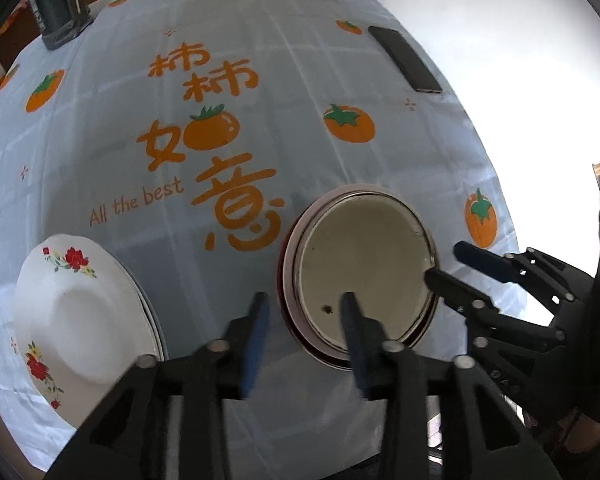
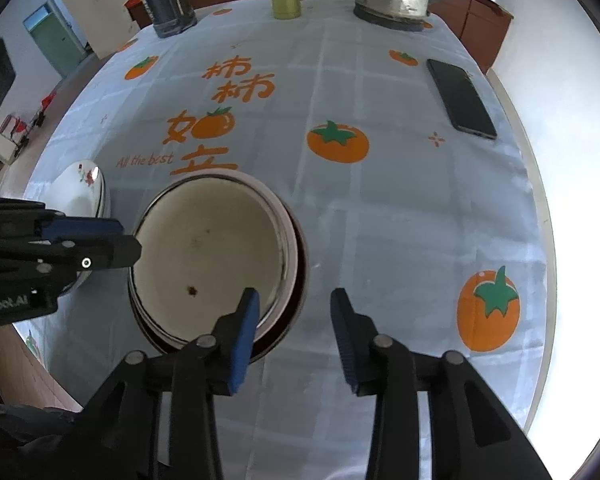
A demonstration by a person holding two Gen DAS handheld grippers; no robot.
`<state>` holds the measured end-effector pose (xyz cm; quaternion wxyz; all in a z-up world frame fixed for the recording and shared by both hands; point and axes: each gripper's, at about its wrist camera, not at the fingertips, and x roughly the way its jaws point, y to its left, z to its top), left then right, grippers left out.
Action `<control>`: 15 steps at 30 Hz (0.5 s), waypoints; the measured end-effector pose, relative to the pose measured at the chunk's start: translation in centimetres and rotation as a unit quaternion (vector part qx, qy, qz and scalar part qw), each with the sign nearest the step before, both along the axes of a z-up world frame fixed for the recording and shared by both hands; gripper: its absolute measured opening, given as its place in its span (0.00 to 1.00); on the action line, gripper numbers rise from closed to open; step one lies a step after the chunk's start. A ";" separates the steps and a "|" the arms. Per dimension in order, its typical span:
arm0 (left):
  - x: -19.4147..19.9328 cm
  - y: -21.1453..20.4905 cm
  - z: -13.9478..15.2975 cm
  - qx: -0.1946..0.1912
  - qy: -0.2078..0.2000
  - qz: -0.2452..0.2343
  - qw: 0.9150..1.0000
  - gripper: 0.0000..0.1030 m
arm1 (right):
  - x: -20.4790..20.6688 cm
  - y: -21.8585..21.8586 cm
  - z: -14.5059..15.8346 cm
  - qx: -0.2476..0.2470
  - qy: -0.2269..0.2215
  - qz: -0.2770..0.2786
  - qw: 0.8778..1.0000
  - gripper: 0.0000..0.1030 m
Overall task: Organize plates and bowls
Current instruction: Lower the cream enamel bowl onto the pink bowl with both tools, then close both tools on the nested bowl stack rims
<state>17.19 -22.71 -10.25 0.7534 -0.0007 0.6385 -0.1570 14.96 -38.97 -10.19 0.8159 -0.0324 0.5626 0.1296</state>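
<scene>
Now, stack: nested bowls [image 1: 364, 268], cream inside, dark red outermost, lower centre of both views, resting on the worktop [image 1: 260, 80].
Left gripper [image 1: 306, 312]: released, jaws straddling the stack's near-left rim without pressing.
Right gripper [image 2: 294, 308]: released, likewise astride the near-right rim.
Plates: flowered plates [image 1: 80, 312], lower left.
Risk: withdrawing carelessly could snag a rim, tilting the stack toward the worktop's near edge.

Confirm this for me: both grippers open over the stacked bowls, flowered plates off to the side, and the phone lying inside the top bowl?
Not quite. The phone lies on the tablecloth near the far right edge, not in the top bowl, as the right wrist view shows. The rest stands.
</scene>
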 end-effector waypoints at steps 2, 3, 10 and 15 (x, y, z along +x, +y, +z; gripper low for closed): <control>0.0 0.0 -0.2 -0.001 0.003 0.002 1.000 0.40 | 0.0 -0.2 0.0 0.004 -0.001 -0.004 1.000 0.38; 0.0 0.0 -0.3 -0.002 0.005 0.002 1.000 0.40 | 0.0 -0.2 0.1 0.004 -0.001 -0.005 1.000 0.38; -0.1 -0.1 -1.4 0.005 0.016 0.003 1.000 0.40 | 0.0 0.0 -0.5 0.016 0.006 -0.006 1.000 0.38; -0.3 -0.2 -1.7 0.006 0.019 0.002 1.000 0.40 | -0.1 0.0 -0.6 0.024 0.009 -0.008 1.000 0.38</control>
